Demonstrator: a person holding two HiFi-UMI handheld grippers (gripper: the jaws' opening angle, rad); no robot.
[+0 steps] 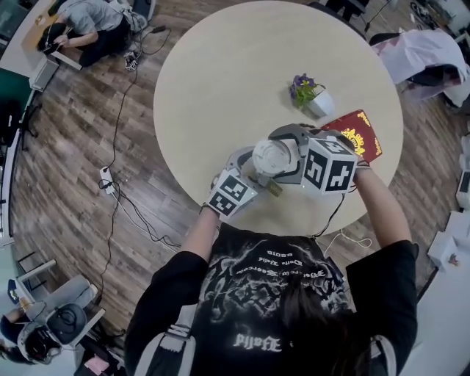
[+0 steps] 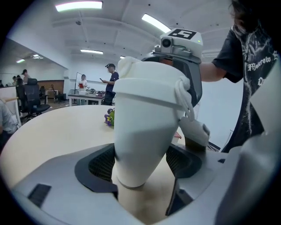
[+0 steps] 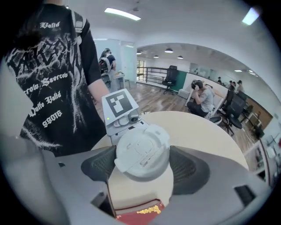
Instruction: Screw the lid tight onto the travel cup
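Lid (image 1: 273, 158), cup (image 2: 145, 132) near plant (image 1: 307, 92), red book (image 1: 360, 131).

- Round beige table (image 1: 220, 81) on dark wood-plank floor (image 1: 66, 154).
- Cables (image 1: 125, 205) and power strip (image 1: 106, 181) on floor, left of table.
- Black office chairs (image 3: 170, 78) further back.
- White ceiling (image 2: 114, 33), strip lights (image 2: 79, 6) lit.

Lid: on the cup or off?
On: the lid caps the travel cup, gripped by the right tool. Tightness: cannot tell.
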